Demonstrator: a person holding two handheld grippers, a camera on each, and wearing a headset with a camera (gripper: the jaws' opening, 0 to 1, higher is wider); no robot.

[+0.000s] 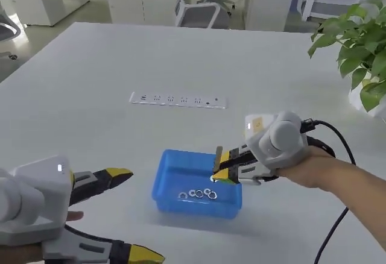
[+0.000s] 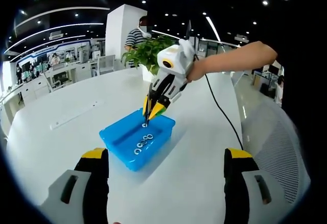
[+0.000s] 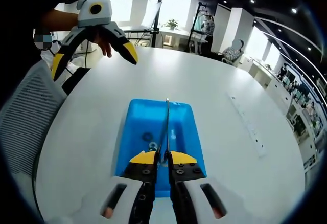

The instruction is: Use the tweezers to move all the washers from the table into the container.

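A blue container (image 1: 172, 161) sits on the white table, with several metal washers (image 1: 198, 194) lying in a row inside it. My right gripper (image 1: 222, 176) hovers over the container's right side, shut on thin metal tweezers (image 3: 165, 127) that point down into the box. In the right gripper view the tweezers run forward over the container (image 3: 138, 127), and washers (image 3: 152, 144) lie under them. Whether the tweezers' tip holds a washer I cannot tell. My left gripper (image 1: 136, 216) stands open near the table's front left, nothing between its jaws. From there I see the container (image 2: 117, 137) and the right gripper (image 2: 155, 109).
A white power strip (image 1: 178, 100) lies beyond the container. A potted plant (image 1: 362, 41) stands at the table's right edge. A black cable (image 1: 338, 149) trails from the right gripper. Office chairs (image 1: 205, 5) stand past the table's far side.
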